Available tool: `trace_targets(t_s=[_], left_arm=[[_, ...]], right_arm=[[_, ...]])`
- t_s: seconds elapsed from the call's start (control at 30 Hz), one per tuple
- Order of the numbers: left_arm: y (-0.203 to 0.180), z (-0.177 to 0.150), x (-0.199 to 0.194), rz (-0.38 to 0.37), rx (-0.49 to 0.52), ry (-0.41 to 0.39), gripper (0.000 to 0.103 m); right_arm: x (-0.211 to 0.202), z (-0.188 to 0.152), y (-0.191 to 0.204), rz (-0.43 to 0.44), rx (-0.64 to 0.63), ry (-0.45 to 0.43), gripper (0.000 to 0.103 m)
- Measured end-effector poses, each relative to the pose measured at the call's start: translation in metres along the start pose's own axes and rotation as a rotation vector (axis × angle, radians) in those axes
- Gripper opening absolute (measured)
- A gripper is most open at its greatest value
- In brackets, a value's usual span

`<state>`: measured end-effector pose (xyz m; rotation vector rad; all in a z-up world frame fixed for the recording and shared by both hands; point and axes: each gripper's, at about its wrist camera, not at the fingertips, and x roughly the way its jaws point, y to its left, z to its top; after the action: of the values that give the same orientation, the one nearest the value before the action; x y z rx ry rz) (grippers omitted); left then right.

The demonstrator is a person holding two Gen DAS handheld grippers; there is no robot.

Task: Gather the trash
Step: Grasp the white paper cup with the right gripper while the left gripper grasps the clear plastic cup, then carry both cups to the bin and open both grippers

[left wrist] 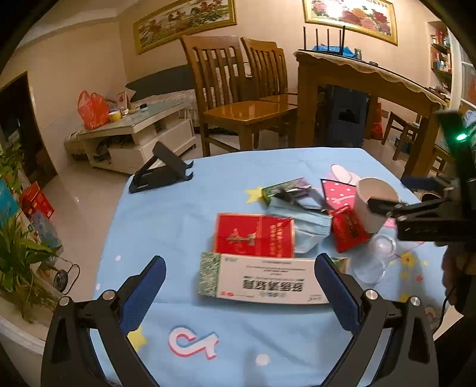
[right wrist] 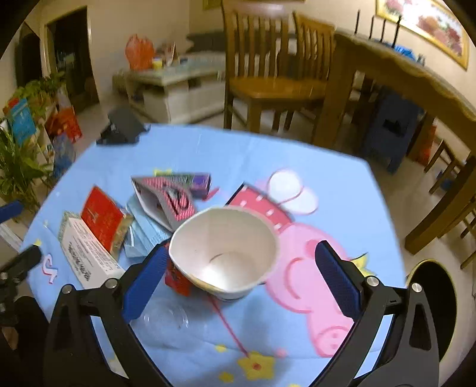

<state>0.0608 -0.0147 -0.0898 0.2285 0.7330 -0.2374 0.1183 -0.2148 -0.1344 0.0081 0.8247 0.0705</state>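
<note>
A home living-dining room: wooden chairs (left wrist: 238, 98), framed paintings (left wrist: 184, 23), coffee table (left wrist: 142, 119).

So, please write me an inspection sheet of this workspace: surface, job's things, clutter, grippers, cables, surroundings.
Surface: round table under a blue cartoon tablecloth.
Job's things: white paper cup, white medicine box, red cigarette pack, blue face mask, small red packet, green box, pink dotted wrapper, clear plastic cup lying on its side.
Clutter: black phone stand at the far edge.
Grippers: left gripper open, the medicine box between its fingers, no contact seen; right gripper open around the paper cup, left pad close to the rim, contact unclear.
Cables: nothing seen on the table.
Surroundings: wooden chairs, dining table, white coffee table, plant.
</note>
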Motion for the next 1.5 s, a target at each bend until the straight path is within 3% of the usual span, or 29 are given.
trace_targets(t_s=[0.07, 0.1, 0.13, 0.17, 0.37, 0.5, 0.67, 0.77, 0.83, 0.87, 1.0, 1.2, 1.3, 1.43, 1.5], left_arm=[[0.007, -0.003, 0.002, -0.005, -0.014, 0.006, 0.097], [0.011, -0.003, 0.003, -0.009, -0.024, 0.008, 0.097], [0.013, -0.003, 0.003, -0.013, -0.029, 0.009, 0.097], [0.015, -0.002, 0.004, -0.016, -0.033, 0.01, 0.097], [-0.002, 0.007, 0.005, -0.094, -0.041, 0.012, 0.096], [-0.052, 0.01, 0.007, -0.251, 0.022, 0.03, 0.096], [-0.116, 0.011, 0.018, -0.288, 0.163, 0.044, 0.096], [-0.137, 0.011, 0.038, -0.308, 0.188, 0.106, 0.076], [-0.142, 0.009, 0.052, -0.321, 0.188, 0.158, 0.041], [-0.143, 0.008, 0.058, -0.319, 0.191, 0.176, 0.033], [-0.139, 0.008, 0.057, -0.32, 0.167, 0.171, 0.033], [-0.136, 0.035, 0.018, -0.305, 0.141, 0.052, 0.033], [-0.15, 0.045, 0.008, -0.308, 0.163, 0.022, 0.033], [-0.178, 0.042, 0.015, -0.337, 0.197, 0.05, 0.033], [-0.196, 0.04, 0.019, -0.355, 0.225, 0.068, 0.033]], right_arm=[[0.007, -0.003, 0.001, -0.011, 0.008, 0.0, 0.092], [0.008, -0.004, -0.002, 0.011, 0.046, -0.007, 0.083], [0.006, -0.006, -0.011, 0.076, 0.098, -0.007, 0.061], [0.003, -0.009, -0.023, 0.126, 0.163, -0.008, 0.062], [-0.034, -0.027, -0.084, 0.178, 0.292, -0.059, 0.06], [-0.065, -0.058, -0.127, 0.23, 0.393, -0.107, 0.06], [-0.081, -0.094, -0.155, 0.23, 0.441, -0.116, 0.06], [-0.083, -0.106, -0.167, 0.232, 0.458, -0.133, 0.06], [-0.082, -0.109, -0.17, 0.229, 0.462, -0.142, 0.06], [-0.083, -0.111, -0.172, 0.23, 0.465, -0.148, 0.06], [-0.089, -0.115, -0.182, 0.23, 0.481, -0.181, 0.06], [-0.113, -0.109, -0.197, 0.212, 0.483, -0.266, 0.06], [-0.125, -0.11, -0.216, 0.155, 0.484, -0.289, 0.06], [-0.113, -0.125, -0.254, 0.057, 0.563, -0.203, 0.06], [-0.12, -0.131, -0.27, -0.004, 0.589, -0.211, 0.06]])
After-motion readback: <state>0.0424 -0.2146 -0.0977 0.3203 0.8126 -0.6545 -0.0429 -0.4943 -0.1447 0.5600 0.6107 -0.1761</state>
